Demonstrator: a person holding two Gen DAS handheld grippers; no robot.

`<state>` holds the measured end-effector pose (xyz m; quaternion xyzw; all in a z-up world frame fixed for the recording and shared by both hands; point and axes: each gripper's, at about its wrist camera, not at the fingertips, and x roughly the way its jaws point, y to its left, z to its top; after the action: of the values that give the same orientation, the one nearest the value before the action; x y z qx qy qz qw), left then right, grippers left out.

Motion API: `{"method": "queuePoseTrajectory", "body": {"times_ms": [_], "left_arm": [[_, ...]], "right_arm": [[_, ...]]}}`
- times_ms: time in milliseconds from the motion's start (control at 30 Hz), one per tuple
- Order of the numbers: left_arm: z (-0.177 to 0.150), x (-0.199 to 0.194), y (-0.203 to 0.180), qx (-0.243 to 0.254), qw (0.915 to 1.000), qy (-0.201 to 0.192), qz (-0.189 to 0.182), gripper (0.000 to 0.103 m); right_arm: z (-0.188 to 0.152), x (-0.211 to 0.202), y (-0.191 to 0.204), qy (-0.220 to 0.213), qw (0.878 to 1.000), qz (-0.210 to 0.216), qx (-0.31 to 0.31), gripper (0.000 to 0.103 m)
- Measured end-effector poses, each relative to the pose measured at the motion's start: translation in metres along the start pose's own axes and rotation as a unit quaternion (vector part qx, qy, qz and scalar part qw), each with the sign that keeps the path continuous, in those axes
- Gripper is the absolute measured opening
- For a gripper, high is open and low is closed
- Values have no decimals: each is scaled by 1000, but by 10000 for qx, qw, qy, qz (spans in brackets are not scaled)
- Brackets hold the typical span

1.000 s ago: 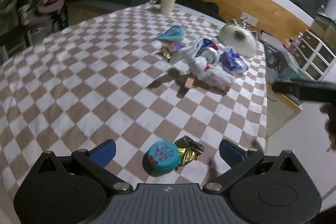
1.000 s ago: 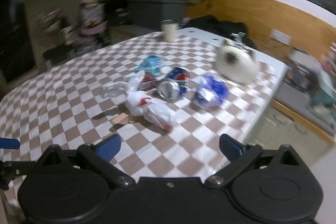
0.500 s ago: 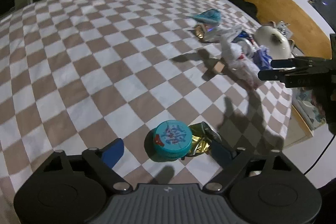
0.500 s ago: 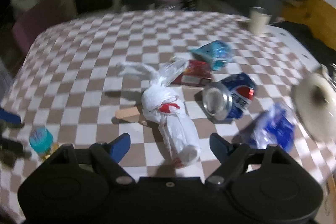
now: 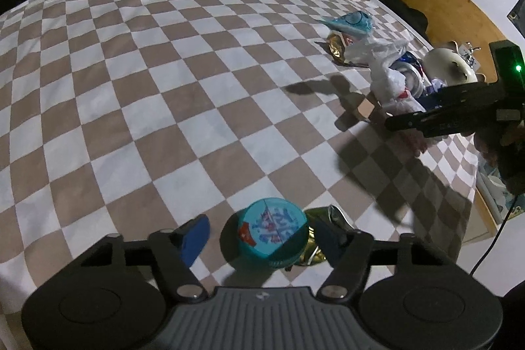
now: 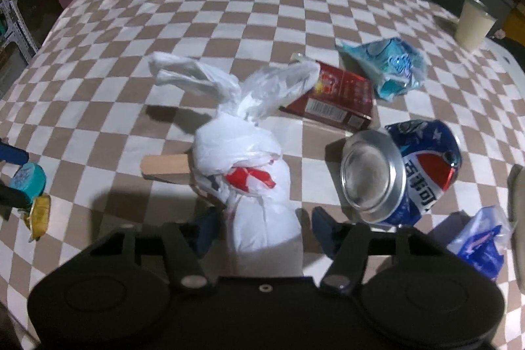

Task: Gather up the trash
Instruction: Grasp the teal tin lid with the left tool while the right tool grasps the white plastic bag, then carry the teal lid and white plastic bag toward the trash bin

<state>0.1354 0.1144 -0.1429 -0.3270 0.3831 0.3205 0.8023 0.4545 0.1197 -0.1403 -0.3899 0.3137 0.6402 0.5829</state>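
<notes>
The table is covered by a brown-and-white checked tablecloth (image 6: 229, 5), and all the trash lies on it.

Left gripper (image 5: 259, 233): its jaws are closing around a small round teal tub with a printed foil lid (image 5: 272, 232), which stands between the blue pads. The left pad is clear of the tub; contact at the right pad cannot be told, so no grasp is established. A crumpled gold foil wrapper (image 5: 316, 246) lies touching the tub on its right side. Both items sit near the table edge closest to the left wrist camera.

Right gripper (image 6: 262, 227): its jaws are closing around the lower end of a knotted white plastic bag with red print (image 6: 252, 173). The bag lies between the blue pads; the pads stand just beside it and are not seen pressing it.

A flat wooden stick (image 6: 164, 164) protrudes from under the bag to the left. Just right of the bag lies a dented blue cola can (image 6: 403, 173) on its side, its bottom end facing the camera. Beyond the bag rests a dark red cardboard box (image 6: 334, 100), partly covered by one bag handle. A light blue crumpled wrapper (image 6: 390, 68) lies beside the box. A blue plastic bag (image 6: 479, 241) sits near the right edge. A cream paper cup (image 6: 472, 25) stands upright at the far right corner.
</notes>
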Motion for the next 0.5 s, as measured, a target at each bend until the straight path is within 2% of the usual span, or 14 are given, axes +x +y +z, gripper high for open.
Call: {"method": "queuePoseTrajectory", "body": {"times_ms": [67, 167, 267, 500], "left_arm": [[0, 0, -1, 4, 10000, 30, -61, 57], [1, 2, -5, 69, 9999, 97, -78, 50], [3, 5, -9, 180, 9997, 143, -43, 49], [5, 2, -13, 281, 9996, 39, 25, 48]], "right_arm": [[0, 4, -2, 31, 9999, 62, 115, 47], [-2, 7, -3, 0, 9997, 101, 231, 42], [-4, 5, -4, -37, 9993, 59, 371, 37], [-9, -7, 1, -184, 9952, -112, 953, 34]]}}
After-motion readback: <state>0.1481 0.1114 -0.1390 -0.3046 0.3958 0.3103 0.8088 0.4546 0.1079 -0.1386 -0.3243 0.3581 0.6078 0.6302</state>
